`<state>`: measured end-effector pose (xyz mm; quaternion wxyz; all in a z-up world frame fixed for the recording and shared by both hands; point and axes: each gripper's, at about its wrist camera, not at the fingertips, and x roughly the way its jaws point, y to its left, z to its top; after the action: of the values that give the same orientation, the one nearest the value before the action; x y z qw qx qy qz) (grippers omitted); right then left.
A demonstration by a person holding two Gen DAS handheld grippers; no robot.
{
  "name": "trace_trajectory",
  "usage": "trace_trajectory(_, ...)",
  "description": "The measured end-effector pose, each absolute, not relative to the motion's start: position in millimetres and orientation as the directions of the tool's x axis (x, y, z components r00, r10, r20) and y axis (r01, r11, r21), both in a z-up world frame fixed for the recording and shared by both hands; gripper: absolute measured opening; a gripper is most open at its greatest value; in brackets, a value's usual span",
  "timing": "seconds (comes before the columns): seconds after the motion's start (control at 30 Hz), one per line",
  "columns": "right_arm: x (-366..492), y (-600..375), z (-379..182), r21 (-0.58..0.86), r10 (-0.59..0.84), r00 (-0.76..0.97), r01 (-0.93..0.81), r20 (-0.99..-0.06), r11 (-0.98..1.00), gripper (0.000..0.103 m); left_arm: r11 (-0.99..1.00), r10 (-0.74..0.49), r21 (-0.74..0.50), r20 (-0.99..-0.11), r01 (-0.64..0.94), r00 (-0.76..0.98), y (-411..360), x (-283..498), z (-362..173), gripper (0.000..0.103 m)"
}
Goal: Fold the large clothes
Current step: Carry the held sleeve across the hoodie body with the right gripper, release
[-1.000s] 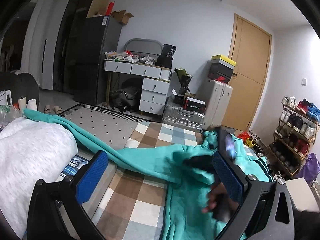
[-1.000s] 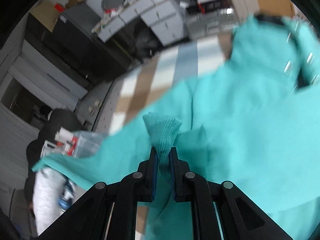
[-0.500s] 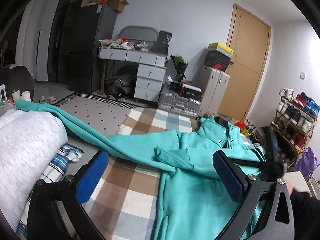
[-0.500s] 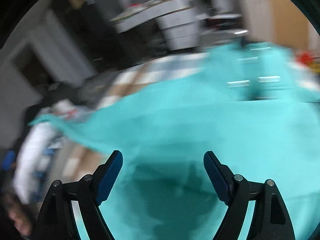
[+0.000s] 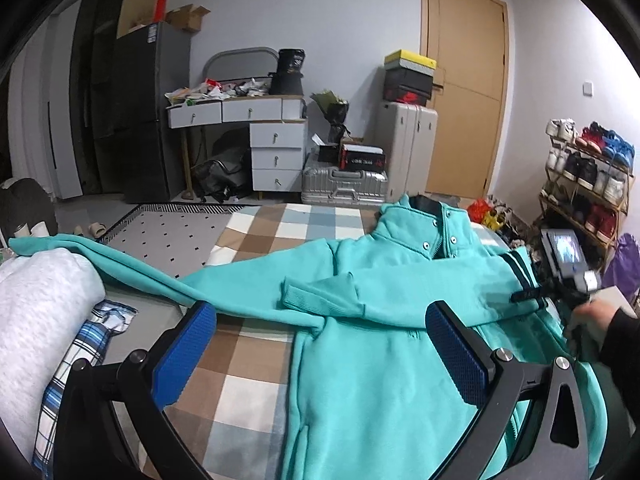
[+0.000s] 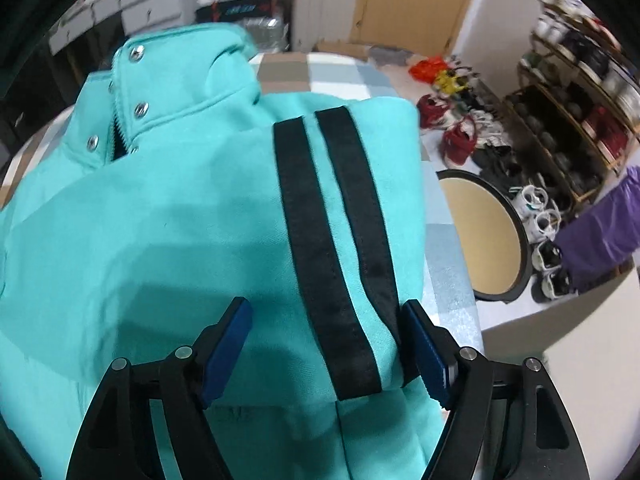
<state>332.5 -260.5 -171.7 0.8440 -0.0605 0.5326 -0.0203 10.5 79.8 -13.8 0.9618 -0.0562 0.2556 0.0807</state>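
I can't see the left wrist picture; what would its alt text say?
A teal jacket lies on a checked bedspread, one sleeve folded across its chest, the other stretched left. The open left tongs hover above it.

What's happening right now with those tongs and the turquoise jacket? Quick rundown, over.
Both tongs open: left tongs, right tongs, nothing gripped. Teal jacket flat on checkered bed, one sleeve folded across chest. Other sleeve draped onto grey bundle.
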Motion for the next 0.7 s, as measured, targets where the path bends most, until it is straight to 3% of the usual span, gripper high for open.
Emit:
trace_trajectory(0.03,330.9,-268.2,-155.4,-0.098,-0.074,0.459,-0.029,-0.886,0.995,0.042,0.981,0.125,-0.065,-0.503,-0.182,0.855,78.7,10.6,-14.1,0.102)
trace_trajectory(0.1,330.1,-286.0,-121.9,0.037,0.056,0.545,-0.046,-0.836,0.998,0.033,0.982,0.123,-0.062,-0.509,-0.179,0.852,78.0,10.6,-14.8,0.102)
trace_trajectory(0.27,362.7,-283.1,-119.0,0.056,0.065,0.542,-0.033,-0.838,0.998,0.034,0.984,0.122,-0.050,-0.521,-0.173,0.845,67.7,14.0,-16.3,0.102)
trace_trajectory(0.33,380.5,-277.5,-148.9,-0.001,0.004,0.464,-0.010,-0.886,1.000,0.021,0.984,0.136,-0.028,-0.522,-0.176,0.842,62.3,16.4,-18.3,0.102)
trace_trajectory(0.4,389.7,-280.3,-176.3,-0.040,-0.040,0.395,0.007,-0.918,0.999,0.020,0.982,0.155,-0.006,-0.531,-0.186,0.833,59.4,19.9,-21.0,0.102)
trace_trajectory(0.5,389.5,-271.3,-174.8,-0.102,-0.080,0.439,-0.026,-0.895,0.994,0.019,0.982,0.154,-0.005,-0.549,-0.187,0.822,58.5,24.2,-22.8,0.102)
trace_trajectory(0.6,394.3,-276.3,-161.6,-0.044,-0.035,0.394,-0.015,-0.919,0.999,0.020,0.983,0.143,-0.017,-0.550,-0.183,0.823,57.4,24.7,-21.3,0.102)
trace_trajectory(0.7,375.8,-274.3,-141.8,0.097,0.110,0.457,-0.050,-0.882,0.994,0.022,0.985,0.139,-0.013,-0.547,-0.175,0.826,53.3,23.8,-19.6,0.102)
